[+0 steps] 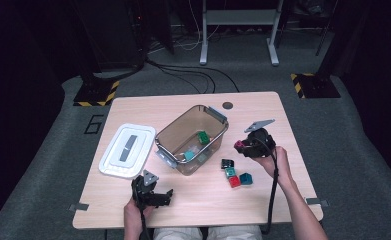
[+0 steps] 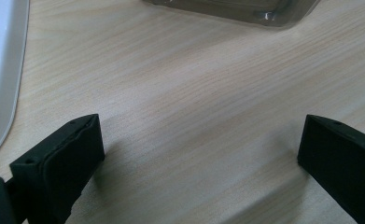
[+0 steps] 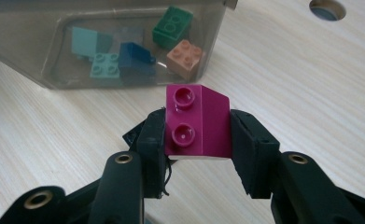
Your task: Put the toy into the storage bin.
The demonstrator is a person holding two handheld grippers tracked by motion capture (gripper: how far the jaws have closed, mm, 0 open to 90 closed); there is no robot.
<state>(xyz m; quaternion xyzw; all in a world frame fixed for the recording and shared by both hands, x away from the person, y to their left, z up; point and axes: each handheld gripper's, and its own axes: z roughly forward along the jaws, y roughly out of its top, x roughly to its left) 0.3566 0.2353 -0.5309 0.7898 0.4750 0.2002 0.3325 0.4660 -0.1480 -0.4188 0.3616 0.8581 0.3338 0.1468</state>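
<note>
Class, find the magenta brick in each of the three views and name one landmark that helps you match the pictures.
High view: the magenta brick sits right of centre, at the tip of the right gripper, beside the clear bin.
Left gripper view: I do not find it here; open fingers over bare table.
Right gripper view: centre, clamped between the fingers.
Shared landmark: the clear bin, whose edge runs along the top of the left gripper view.

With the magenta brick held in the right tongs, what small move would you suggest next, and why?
Probably carry the right tongs leftward over the open bin and release there. The magenta brick is clamped between the pads and clear of the table, and the bin already holds other bricks.
</note>
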